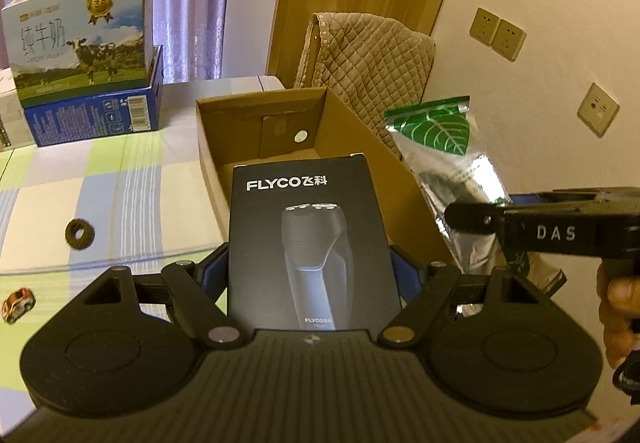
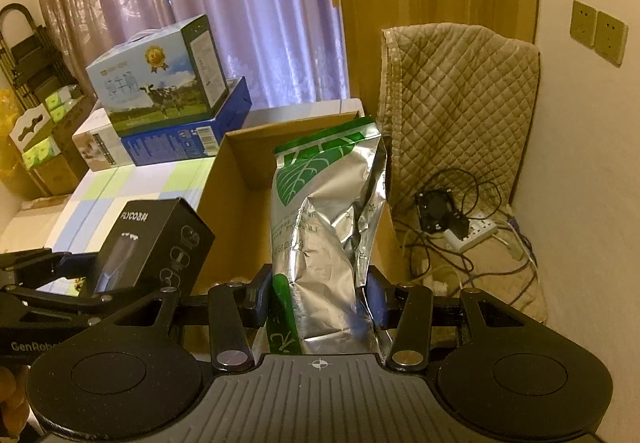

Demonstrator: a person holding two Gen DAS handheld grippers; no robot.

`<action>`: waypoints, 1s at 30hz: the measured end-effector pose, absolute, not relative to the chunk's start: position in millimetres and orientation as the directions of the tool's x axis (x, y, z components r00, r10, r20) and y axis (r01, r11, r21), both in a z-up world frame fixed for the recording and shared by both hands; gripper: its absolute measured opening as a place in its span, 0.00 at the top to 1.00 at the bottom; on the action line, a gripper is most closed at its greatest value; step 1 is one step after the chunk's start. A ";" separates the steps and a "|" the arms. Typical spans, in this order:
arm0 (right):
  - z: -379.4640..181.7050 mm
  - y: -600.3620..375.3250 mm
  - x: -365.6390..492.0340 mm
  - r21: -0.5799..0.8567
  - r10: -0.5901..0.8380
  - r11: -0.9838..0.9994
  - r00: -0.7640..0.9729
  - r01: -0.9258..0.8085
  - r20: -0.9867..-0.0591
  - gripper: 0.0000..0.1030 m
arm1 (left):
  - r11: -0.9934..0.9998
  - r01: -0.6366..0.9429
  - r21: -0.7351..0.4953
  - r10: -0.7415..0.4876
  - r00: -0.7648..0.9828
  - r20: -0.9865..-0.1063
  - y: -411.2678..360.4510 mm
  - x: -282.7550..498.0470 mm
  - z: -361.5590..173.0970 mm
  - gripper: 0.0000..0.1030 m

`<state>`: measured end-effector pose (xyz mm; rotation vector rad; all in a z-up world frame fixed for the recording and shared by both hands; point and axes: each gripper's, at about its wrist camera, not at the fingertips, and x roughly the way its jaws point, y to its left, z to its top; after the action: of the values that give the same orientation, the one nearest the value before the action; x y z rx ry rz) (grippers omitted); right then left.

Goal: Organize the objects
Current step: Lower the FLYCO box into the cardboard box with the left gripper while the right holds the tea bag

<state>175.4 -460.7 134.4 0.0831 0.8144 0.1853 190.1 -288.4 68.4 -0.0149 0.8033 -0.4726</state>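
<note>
My left gripper (image 1: 310, 275) is shut on a black FLYCO shaver box (image 1: 310, 243), held upright just in front of an open cardboard box (image 1: 256, 119). The same shaver box (image 2: 156, 243) shows at the left of the right wrist view, with the left gripper (image 2: 72, 275) around it. My right gripper (image 2: 320, 295) is shut on a silver foil bag with a green leaf print (image 2: 324, 219), held upright over the cardboard box (image 2: 240, 163). In the left wrist view the foil bag (image 1: 448, 171) hangs at the carton's right side with the right gripper (image 1: 480, 219) on it.
Stacked milk cartons (image 1: 84, 43) stand at the table's far left. A brown ring (image 1: 80, 233) and a small toy car (image 1: 18, 303) lie on the checked tablecloth (image 1: 120, 183). A quilted cloth (image 2: 460, 91) and a power strip with cables (image 2: 468, 231) sit right of the carton.
</note>
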 end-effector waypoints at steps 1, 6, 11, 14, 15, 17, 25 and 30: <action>134.2 -461.9 179.4 0.149 0.198 0.980 0.669 -0.131 -0.716 0.57 | 0.896 0.400 -0.192 -0.414 0.597 -0.688 -290.8 195.0 69.0 0.25; 132.3 -469.0 207.9 0.192 0.227 0.973 0.655 -0.127 -0.720 0.57 | 0.899 0.390 -0.199 -0.411 0.593 -0.693 -300.2 219.4 66.9 0.25; 124.3 -469.5 233.3 0.194 0.227 0.973 0.638 -0.123 -0.736 0.57 | 0.904 0.384 -0.187 -0.397 0.593 -0.700 -308.6 238.7 62.5 0.25; 118.5 -470.5 246.0 0.196 0.231 0.972 0.633 -0.126 -0.739 0.57 | 0.905 0.383 -0.183 -0.392 0.590 -0.706 -311.9 250.6 59.3 0.24; 116.4 -470.9 250.0 0.195 0.229 0.973 0.632 -0.124 -0.740 0.57 | 0.907 0.382 -0.179 -0.388 0.590 -0.708 -312.8 254.7 57.9 0.24; 112.0 -471.7 257.7 0.195 0.225 0.974 0.629 -0.118 -0.744 0.57 | 0.910 0.372 -0.183 -0.384 0.590 -0.710 -313.6 262.5 55.4 0.24; 101.8 -477.3 273.6 0.195 0.214 0.976 0.625 -0.100 -0.751 0.57 | 0.908 0.371 -0.197 -0.393 0.585 -0.709 -318.9 284.9 48.4 0.24; 100.0 -479.3 278.0 0.200 0.212 0.976 0.626 -0.091 -0.750 0.57 | 0.906 0.366 -0.214 -0.406 0.603 -0.687 -320.8 295.6 47.7 0.18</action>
<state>278.0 -479.3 100.0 0.1477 0.8781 0.1743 295.6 -320.8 47.7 -0.0530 0.8080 -0.4474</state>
